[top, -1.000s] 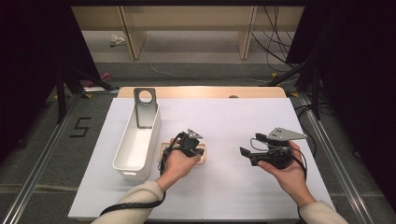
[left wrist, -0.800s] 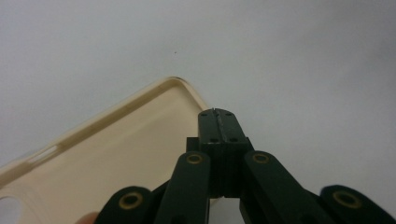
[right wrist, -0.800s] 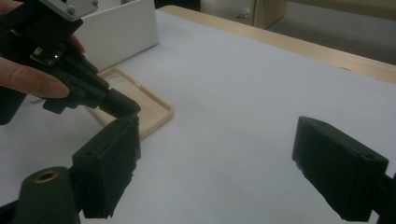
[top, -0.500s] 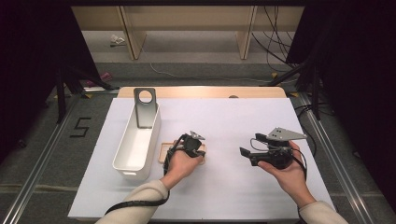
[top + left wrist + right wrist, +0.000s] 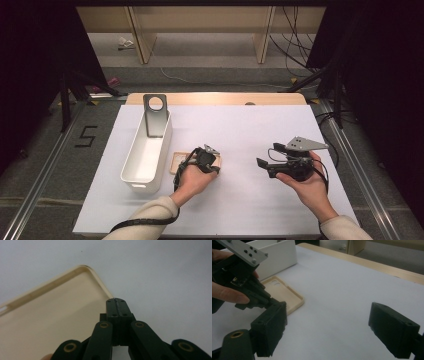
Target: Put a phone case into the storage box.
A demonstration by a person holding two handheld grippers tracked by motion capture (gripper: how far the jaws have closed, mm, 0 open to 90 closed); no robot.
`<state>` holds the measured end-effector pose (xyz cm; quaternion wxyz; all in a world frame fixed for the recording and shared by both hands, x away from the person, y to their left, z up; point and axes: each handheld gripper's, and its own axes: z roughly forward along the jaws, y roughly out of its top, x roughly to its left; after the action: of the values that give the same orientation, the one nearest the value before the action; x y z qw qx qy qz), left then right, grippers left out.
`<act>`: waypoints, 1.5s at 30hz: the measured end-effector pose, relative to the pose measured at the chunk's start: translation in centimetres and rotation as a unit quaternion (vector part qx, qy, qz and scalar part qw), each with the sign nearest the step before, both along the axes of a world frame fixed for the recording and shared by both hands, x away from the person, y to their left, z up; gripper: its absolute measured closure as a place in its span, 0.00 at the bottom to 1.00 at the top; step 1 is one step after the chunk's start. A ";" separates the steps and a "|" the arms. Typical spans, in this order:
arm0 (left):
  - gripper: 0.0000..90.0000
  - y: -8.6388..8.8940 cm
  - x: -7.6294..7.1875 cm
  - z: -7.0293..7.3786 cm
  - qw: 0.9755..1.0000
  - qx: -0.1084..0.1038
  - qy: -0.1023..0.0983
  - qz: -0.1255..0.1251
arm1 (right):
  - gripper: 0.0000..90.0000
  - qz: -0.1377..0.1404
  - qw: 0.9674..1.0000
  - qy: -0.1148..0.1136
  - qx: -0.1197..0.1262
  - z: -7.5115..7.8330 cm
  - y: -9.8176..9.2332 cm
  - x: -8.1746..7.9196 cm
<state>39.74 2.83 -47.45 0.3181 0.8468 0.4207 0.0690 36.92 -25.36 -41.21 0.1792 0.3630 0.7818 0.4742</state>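
A beige phone case [image 5: 179,161] lies flat on the white table cover, just right of the white bin. My left gripper [image 5: 212,167] points down at the case's near right edge. In the left gripper view its jaws are pressed together, tips [image 5: 116,305] at the rim of the case [image 5: 50,315]; nothing visible sits between them. My right gripper [image 5: 267,155] is held above the table to the right, open and aimed left. Its own view shows the two pads [image 5: 270,327] wide apart, with the left gripper [image 5: 269,302] and the case [image 5: 284,293] beyond them.
A long white bin [image 5: 162,145] stands at the left with a grey bracket with a round hole [image 5: 155,115] at its far end. The wooden table edge [image 5: 215,98] runs along the back. White cover [image 5: 240,125] stretches between and behind the hands.
My left hand and gripper have shifted slightly to the right over the case. The right hand has stayed put.
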 end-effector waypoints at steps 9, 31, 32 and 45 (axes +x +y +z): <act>1.00 0.9 -1.7 0.2 0.999 0.013 0.013 -0.028 | 0.18 0.000 1.000 0.001 -0.001 0.0 0.0 0.0; 1.00 6.4 -6.0 1.2 0.993 0.082 0.043 -0.079 | 0.18 -0.001 1.000 0.001 0.000 0.0 0.1 0.0; 1.00 6.6 -6.0 1.2 0.992 0.085 0.041 -0.077 | 0.18 -0.001 1.000 0.001 0.000 0.0 0.1 0.0; 1.00 8.1 -6.5 1.2 0.991 0.097 0.040 -0.078 | 0.18 -0.002 1.000 0.002 0.000 -0.1 0.1 0.0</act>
<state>33.29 10.98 -46.28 0.2216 0.9059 0.3573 0.0509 36.92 -25.23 -41.27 0.1791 0.3652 0.7815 0.4731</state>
